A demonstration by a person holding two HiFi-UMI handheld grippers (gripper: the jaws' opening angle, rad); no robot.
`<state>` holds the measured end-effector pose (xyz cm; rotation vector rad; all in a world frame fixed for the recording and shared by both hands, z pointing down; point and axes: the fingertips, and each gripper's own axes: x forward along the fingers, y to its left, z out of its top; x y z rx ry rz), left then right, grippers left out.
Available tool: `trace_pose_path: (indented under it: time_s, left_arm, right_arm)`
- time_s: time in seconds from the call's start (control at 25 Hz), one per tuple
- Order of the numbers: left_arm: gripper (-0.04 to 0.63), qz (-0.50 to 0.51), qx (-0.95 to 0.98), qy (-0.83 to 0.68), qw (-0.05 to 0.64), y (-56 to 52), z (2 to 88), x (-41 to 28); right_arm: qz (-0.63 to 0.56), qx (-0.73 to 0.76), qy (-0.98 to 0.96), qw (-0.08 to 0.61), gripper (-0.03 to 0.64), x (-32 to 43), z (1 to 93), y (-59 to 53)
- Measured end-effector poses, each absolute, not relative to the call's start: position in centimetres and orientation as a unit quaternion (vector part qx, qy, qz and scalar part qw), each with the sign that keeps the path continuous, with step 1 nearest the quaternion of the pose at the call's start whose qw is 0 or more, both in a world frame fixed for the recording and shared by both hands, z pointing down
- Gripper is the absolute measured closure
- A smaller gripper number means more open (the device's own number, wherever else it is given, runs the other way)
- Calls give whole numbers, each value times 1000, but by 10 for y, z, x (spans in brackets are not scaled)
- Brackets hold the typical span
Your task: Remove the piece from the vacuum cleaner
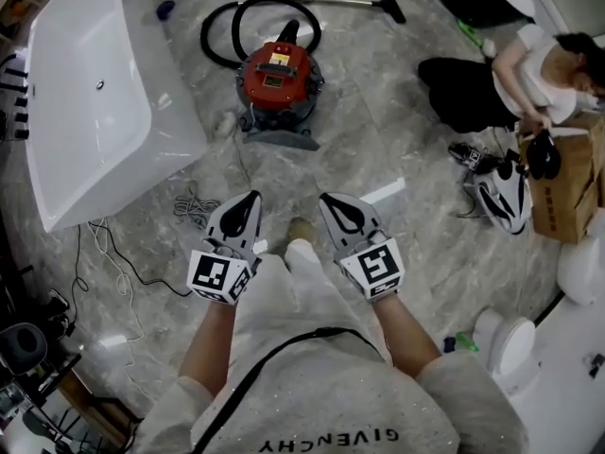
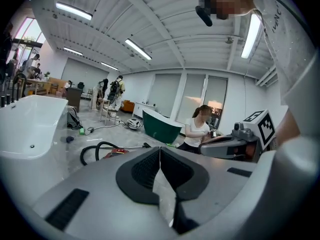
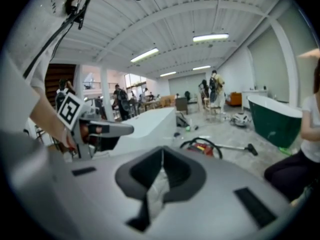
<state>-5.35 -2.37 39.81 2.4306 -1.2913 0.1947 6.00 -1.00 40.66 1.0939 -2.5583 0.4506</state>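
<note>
1. The left tongs [image 1: 250,202] and right tongs [image 1: 329,202] are both closed tight and empty.
2. The red vacuum cleaner [image 1: 278,78] stands on the floor [image 1: 378,140] ahead, well apart from both.
3. This looks like the approach. The next move calls for stepping closer and opening one pair.

Vacuum cleaner [image 1: 279,78]: round red canister, upright on a grey base [image 1: 280,138], standing on the grey marbled floor [image 1: 378,149]. There is a yellow label [image 1: 278,61] on the top face.

Black hose [image 1: 219,28]: it rises from the canister top at a black fitting [image 1: 289,32] and lies coiled in a loop on the floor beyond the canister.

Metal wand [image 1: 331,0]: straight, flat on the floor, continuing from the hose.

Black nozzle [image 1: 393,8]: at the wand's far end, resting on the floor.

All pieces appear connected. How firmly the joints are seated cannot be told.
</note>
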Motion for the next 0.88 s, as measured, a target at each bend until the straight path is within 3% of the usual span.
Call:
trace_pose_path:
  time_s: [0.36, 0.88]
  left_arm:
    - [571, 79, 870, -433, 224, -34, 435, -37]
    - [571, 139, 873, -400, 243, -88, 503, -52]
  right_arm:
    - [175, 364, -898, 172, 601, 53, 443, -23]
    - [212, 347, -881, 244, 600, 40, 512, -70]
